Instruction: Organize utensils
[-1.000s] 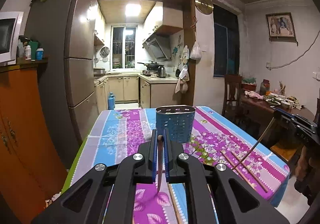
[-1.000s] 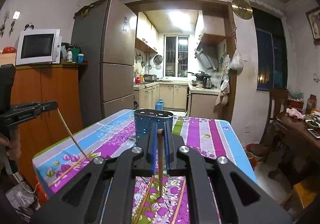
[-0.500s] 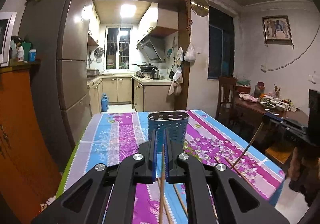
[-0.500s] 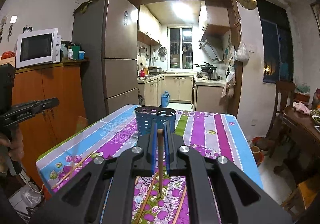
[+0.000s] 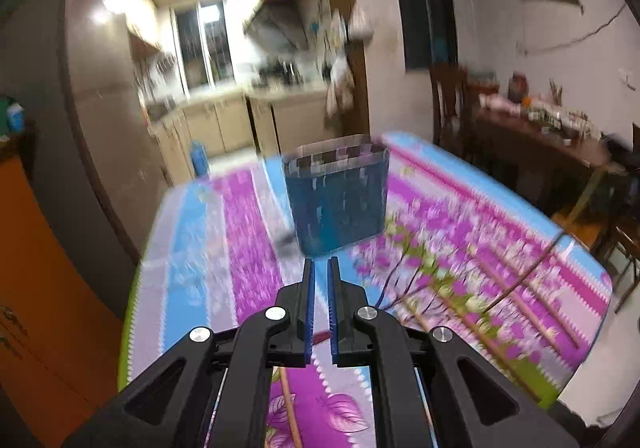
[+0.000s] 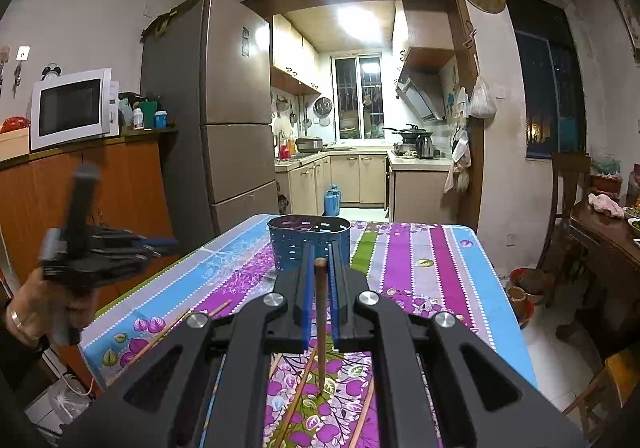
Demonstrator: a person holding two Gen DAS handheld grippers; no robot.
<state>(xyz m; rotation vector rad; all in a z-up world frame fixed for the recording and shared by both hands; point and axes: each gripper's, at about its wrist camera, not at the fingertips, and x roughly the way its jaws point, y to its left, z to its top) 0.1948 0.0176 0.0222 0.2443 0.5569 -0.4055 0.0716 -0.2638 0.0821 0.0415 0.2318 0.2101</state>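
- the left gripper point(image 5: 320, 268) is being shown with its jaws together and nothing between them; the chopstick that was being clamped there half a second ago is gone from the jaws.
- the left wrist view is now being blurred by motion, and the blue utensil holder point(image 5: 338, 193) is being seen larger and nearer than before, just beyond the fingertips.
- in the right wrist view the left gripper point(image 6: 160, 246) is being carried by a hand point(image 6: 36, 312) further right than earlier, over the near left edge of the table point(image 6: 420, 260).
- the right gripper point(image 6: 320, 248) is being kept clamped on a brown chopstick point(image 6: 321, 312), upright as before.
- loose chopsticks point(image 6: 176, 324) are being left lying on the floral cloth, near the holder point(image 6: 308, 240).
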